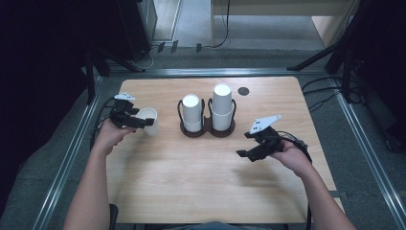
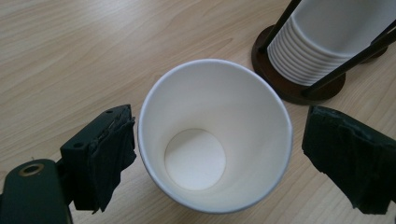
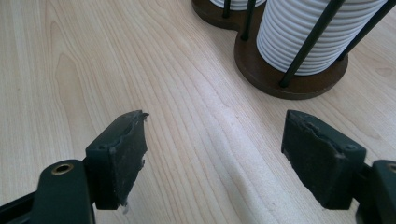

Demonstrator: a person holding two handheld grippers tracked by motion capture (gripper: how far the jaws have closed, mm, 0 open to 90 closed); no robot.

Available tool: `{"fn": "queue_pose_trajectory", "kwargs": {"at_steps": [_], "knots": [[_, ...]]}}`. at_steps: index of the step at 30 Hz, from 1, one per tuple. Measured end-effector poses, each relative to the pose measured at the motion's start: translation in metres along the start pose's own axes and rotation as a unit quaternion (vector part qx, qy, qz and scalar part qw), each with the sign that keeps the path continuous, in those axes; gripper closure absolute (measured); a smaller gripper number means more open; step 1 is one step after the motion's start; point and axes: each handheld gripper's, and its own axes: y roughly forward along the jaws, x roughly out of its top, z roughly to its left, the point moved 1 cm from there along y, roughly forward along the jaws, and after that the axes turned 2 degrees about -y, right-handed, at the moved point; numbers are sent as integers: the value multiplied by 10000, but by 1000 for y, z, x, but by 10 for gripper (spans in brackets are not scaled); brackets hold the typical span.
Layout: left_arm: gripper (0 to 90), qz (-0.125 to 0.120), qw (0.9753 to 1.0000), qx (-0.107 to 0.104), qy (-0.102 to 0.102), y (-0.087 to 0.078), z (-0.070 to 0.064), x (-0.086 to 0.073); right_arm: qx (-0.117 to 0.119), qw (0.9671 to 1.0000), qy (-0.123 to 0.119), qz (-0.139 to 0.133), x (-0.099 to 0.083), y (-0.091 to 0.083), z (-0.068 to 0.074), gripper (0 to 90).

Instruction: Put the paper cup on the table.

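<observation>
A single white paper cup (image 1: 151, 120) stands mouth up on the wooden table (image 1: 201, 182) at the left. My left gripper (image 1: 143, 118) is open around it. In the left gripper view the cup (image 2: 210, 154) is empty; the left pad (image 2: 109, 154) sits right at its rim, and the right pad (image 2: 345, 154) stands a little apart. My right gripper (image 1: 244, 143) hovers open over bare table right of centre, nothing between its jaws. In the right gripper view this gripper (image 3: 217, 140) faces a ribbed cup stack (image 3: 303, 32).
A dark brown two-slot holder (image 1: 207, 130) at the table's centre carries two upside-down stacks of white cups (image 1: 191, 112), the right stack (image 1: 222, 108) taller. A small dark round hole (image 1: 243, 90) lies behind them. Metal rails run along the floor beside the table.
</observation>
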Motion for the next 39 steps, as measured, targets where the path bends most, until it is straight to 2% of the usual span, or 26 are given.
{"fn": "queue_pose_trajectory", "kwargs": {"at_steps": [3,6,9,15,24,34,39], "knots": [[93,-24,10000,19,-7,-4,-1,2,-1,10000,-10,-11,0,0,1,222],[93,53,9999,156,14,-8,-1,3,-4,10000,-11,-5,0,0,1,222],[93,-76,9999,88,-95,-15,0,4,-2,10000,2,8,-1,-1,1,222],[94,-191,9997,-4,-120,-23,-4,8,-13,10000,36,-23,-1,-2,-1,222],[126,-122,9998,-133,96,-26,-21,16,-21,10000,15,-11,-1,-2,-1,222],[124,-132,9984,-450,318,-26,-42,22,-48,10000,-17,7,-1,-2,-1,222],[124,-74,9976,-491,492,-23,-53,24,-37,10000,-5,15,-1,-3,-1,222]]}}
